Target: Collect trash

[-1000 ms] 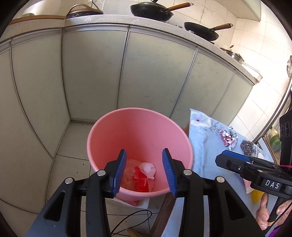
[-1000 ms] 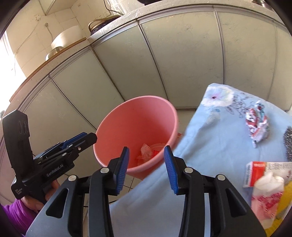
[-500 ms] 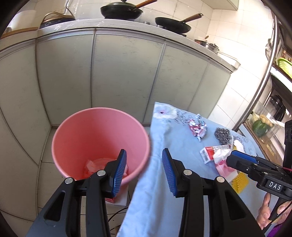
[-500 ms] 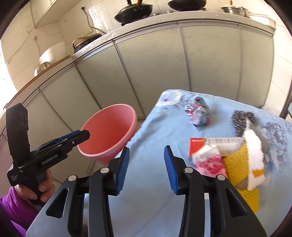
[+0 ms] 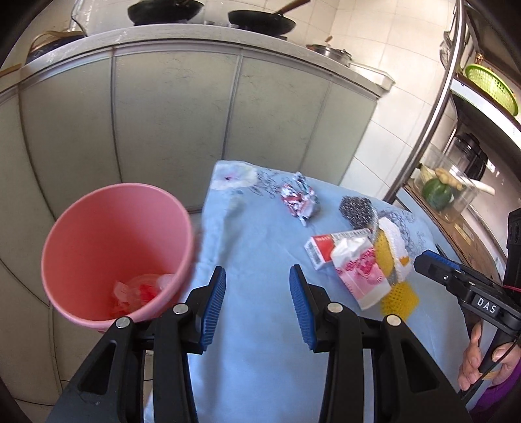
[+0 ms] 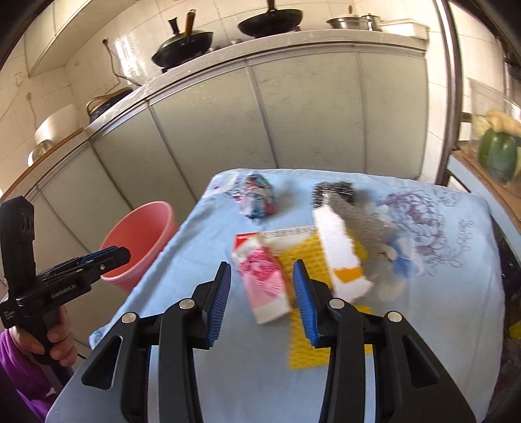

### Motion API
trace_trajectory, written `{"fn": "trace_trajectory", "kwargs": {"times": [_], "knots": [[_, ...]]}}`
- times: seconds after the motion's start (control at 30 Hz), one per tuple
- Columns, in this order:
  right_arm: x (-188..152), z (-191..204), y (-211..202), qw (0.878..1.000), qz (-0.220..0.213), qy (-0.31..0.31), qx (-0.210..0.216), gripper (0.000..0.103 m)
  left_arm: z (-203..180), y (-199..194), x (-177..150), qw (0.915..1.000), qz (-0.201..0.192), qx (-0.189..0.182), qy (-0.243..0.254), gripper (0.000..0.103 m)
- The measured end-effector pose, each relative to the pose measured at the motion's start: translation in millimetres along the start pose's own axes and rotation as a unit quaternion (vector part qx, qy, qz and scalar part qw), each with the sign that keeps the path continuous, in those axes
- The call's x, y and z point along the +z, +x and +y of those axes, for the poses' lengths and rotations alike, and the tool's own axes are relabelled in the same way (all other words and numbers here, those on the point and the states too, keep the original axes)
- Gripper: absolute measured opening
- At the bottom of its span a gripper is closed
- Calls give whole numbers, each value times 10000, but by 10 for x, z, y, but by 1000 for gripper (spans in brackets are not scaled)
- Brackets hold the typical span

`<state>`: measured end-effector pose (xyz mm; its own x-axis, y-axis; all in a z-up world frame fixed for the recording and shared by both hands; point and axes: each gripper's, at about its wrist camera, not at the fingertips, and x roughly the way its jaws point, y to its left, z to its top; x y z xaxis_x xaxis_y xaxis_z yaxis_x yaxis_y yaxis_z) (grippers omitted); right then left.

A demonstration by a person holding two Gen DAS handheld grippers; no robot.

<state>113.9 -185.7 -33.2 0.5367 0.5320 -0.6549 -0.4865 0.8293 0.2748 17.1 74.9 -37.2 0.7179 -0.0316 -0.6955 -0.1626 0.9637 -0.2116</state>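
Observation:
A pink bin (image 5: 117, 250) stands on the floor left of the table, with crumpled red and clear wrappers (image 5: 140, 291) at its bottom. On the blue cloth (image 5: 260, 260) lie a crumpled foil wrapper (image 5: 299, 198), a red-and-white carton (image 5: 329, 247) and a pink tissue pack (image 5: 361, 276). My left gripper (image 5: 257, 307) is open and empty over the cloth's left edge. My right gripper (image 6: 262, 299) is open, hovering just above the pink tissue pack (image 6: 265, 286), not touching it. The bin (image 6: 140, 240) shows at the left in the right wrist view.
A steel scourer (image 5: 356, 208) and yellow and white cloths (image 5: 395, 257) lie beside the trash. Grey cabinet doors (image 5: 176, 123) stand behind, with woks (image 5: 260, 21) on the counter. A metal rack (image 5: 429, 107) with vegetables stands at the right.
Both grippers swung right, away from above the bin and over the table. The right one now hangs above the tissue pack. Both stayed open and empty.

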Motion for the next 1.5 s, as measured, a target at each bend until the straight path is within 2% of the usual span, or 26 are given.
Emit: {"fn": "trace_trajectory", "kwargs": {"times": [0.17,0.33,0.47,0.63,0.73,0.87,1.13,1.27,1.4,1.5], "knots": [[-100,-338,-67,9992,1,316,-242,40,-245,168,13,9989,297,-355,101,42],[-173,-565,-84,9980,-4,546,-306,40,-521,367,49,9946,648,-810,2,44],[-199,-637,-86,9977,0,620,-281,40,-767,458,121,9931,684,-947,102,44],[-229,-711,-70,9974,19,684,-237,40,-1048,555,238,9940,531,-819,493,44],[-241,-735,-62,9972,23,710,-223,40,-1152,668,285,9948,547,-717,481,44],[-254,-769,-27,9969,50,764,-195,40,-1229,865,325,9969,563,-327,442,44],[-261,-782,19,9967,85,790,-131,40,-1170,999,218,9967,715,240,290,44],[-263,-795,34,9966,98,809,-109,40,-1007,962,115,9953,942,238,61,44],[-268,-802,39,9965,102,825,-72,40,-858,894,15,9931,1152,-46,-214,44],[-272,-806,23,9966,98,809,-82,40,-804,840,-41,9927,1190,-123,-129,44]]}}
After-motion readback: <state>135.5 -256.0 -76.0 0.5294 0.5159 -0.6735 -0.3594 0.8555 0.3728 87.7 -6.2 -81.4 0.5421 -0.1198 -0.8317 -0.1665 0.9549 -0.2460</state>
